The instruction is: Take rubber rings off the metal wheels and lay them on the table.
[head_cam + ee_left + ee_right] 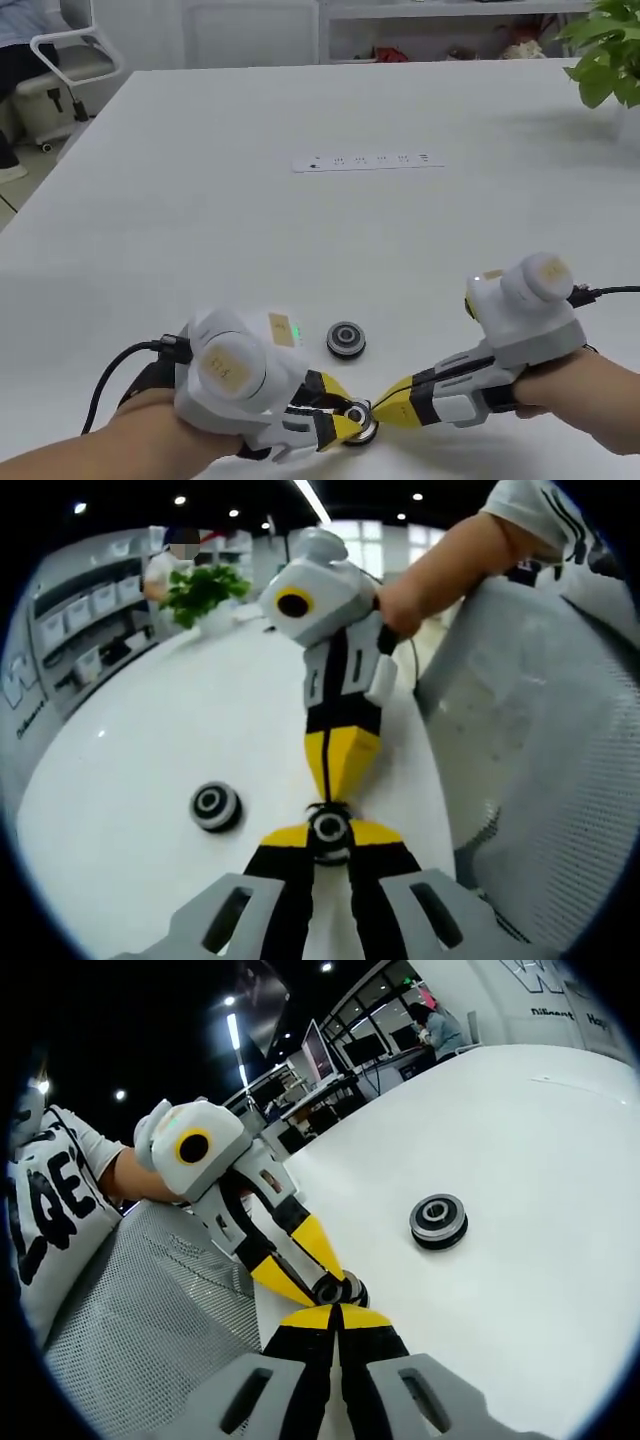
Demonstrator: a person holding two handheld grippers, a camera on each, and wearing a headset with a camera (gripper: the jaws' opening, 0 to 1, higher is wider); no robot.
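Held wheel (360, 421), its dark rubber ring (330, 813) around a bright metal hub, sits between your two grippers low at the near edge of the white table (300, 230); whether it rests on the surface cannot be told. Your left gripper (345, 420) grasps it, one yellow-tipped jaw on each side, as the left gripper view makes plain, with the held wheel (330, 830) clamped at the tips of the left gripper (330, 834). Your right gripper (385, 412) comes in from the opposite side, its jaws pressed together with barely a slit between them and their tips touching the wheel's rim; whether they nip the rubber cannot be told. In the left gripper view the right gripper (335, 780) points straight down onto the wheel's far edge. In the right gripper view the right gripper (338, 1310) meets the held wheel (342, 1288), with the left gripper (322, 1282) reaching in from the upper left. A second wheel (346, 339), its black ring on, lies flat on the table just beyond the grippers, apart from both; it shows too in the left gripper view (215, 806) and the right gripper view (438, 1221). Farther back lies a white power strip (368, 161), and a leafy plant (610, 50) stands at the far right corner.
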